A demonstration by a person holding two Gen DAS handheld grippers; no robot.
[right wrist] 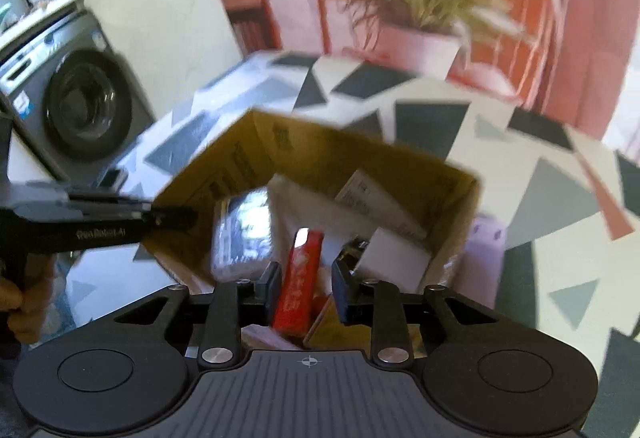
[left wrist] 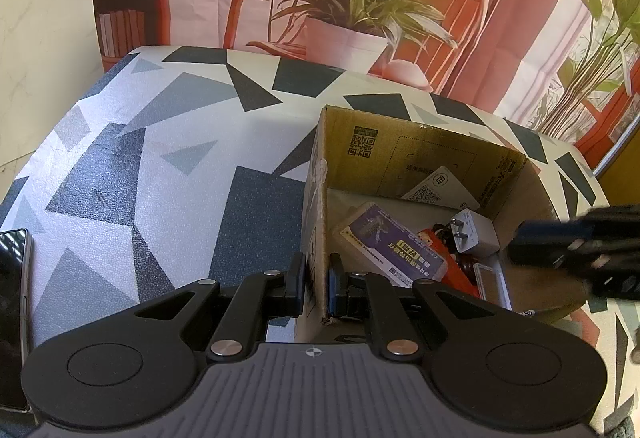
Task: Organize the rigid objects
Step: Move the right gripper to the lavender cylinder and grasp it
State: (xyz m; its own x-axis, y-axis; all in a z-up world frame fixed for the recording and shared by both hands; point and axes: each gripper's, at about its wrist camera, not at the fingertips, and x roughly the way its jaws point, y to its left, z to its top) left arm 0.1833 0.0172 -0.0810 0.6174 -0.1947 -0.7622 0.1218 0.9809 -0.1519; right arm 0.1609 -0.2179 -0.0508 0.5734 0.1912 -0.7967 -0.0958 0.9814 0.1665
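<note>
left tool (left wrist: 318,280): black linkage arms, silver rivets, round black discs, ribbed grey base with crosshair mark
right tool (right wrist: 305,288): same build
fingers (left wrist: 335,284): blue pads

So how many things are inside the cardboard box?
5 that I can see in the cardboard box: a card with a square code, a purple-labelled pack, a white plug, a red packet and a small white case. More may be hidden underneath.

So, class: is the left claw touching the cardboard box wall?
Touching. The left wrist view shows the left claw shut on the box wall, one pad pressed against each side with no gap.
</note>
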